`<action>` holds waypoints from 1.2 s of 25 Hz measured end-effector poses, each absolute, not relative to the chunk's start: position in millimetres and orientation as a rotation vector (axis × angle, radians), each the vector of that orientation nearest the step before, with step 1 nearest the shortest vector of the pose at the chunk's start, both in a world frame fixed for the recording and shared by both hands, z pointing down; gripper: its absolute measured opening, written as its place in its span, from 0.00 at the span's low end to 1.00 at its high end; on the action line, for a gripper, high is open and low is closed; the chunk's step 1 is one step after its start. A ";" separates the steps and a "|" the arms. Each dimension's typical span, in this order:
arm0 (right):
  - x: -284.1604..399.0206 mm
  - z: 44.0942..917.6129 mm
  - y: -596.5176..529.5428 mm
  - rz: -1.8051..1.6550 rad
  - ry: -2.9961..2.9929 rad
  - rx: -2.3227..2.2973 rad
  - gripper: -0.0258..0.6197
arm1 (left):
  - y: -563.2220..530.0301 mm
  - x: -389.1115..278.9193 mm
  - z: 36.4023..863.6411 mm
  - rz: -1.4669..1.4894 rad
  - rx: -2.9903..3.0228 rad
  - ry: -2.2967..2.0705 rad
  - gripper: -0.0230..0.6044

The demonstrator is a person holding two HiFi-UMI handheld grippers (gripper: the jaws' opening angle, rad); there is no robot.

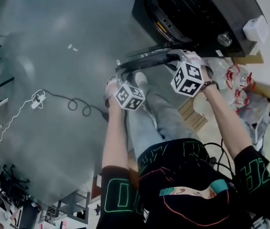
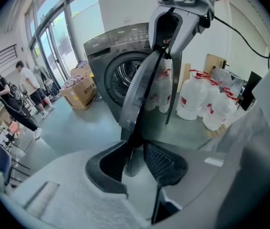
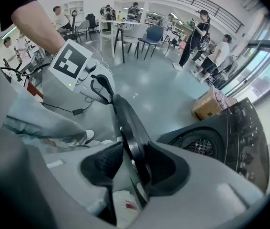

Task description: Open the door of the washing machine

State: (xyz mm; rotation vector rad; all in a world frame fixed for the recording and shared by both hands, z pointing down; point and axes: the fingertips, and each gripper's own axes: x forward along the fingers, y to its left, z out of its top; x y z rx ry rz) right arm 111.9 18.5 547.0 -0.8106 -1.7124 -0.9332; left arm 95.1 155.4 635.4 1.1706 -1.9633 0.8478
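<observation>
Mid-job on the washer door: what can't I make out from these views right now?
- Inside the dark grey washing machine: head view, too dark; left gripper view, partly blocked by the dark-rimmed door.
- Door latch: both gripper views, door seen edge-on.
- Control panel lettering: all views, too small and blurred.

Open lab/office hall — mezzanine railing [image 3: 192, 1], desks [image 3: 120, 25] w/ chairs [image 3: 151, 35], big windows [image 2: 54, 27], water jugs [image 2: 194, 97].
</observation>
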 end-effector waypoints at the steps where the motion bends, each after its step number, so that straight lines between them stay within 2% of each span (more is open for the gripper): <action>1: 118.7 546.9 19.1 -0.950 -1.699 -0.822 0.29 | 156.5 105.2 635.0 0.833 1.151 -1.977 0.23; 21: 219.9 552.0 5.0 -1.231 -1.588 -1.191 0.29 | 140.0 257.6 640.5 0.547 0.620 -2.028 0.25; 25: 215.9 539.8 5.8 -1.111 -1.713 -1.233 0.32 | 154.3 261.4 609.3 0.447 0.425 -2.062 0.25; 30: 217.1 470.4 25.0 -0.768 -1.981 -1.246 0.31 | 190.4 258.7 492.1 0.250 0.160 -2.350 0.08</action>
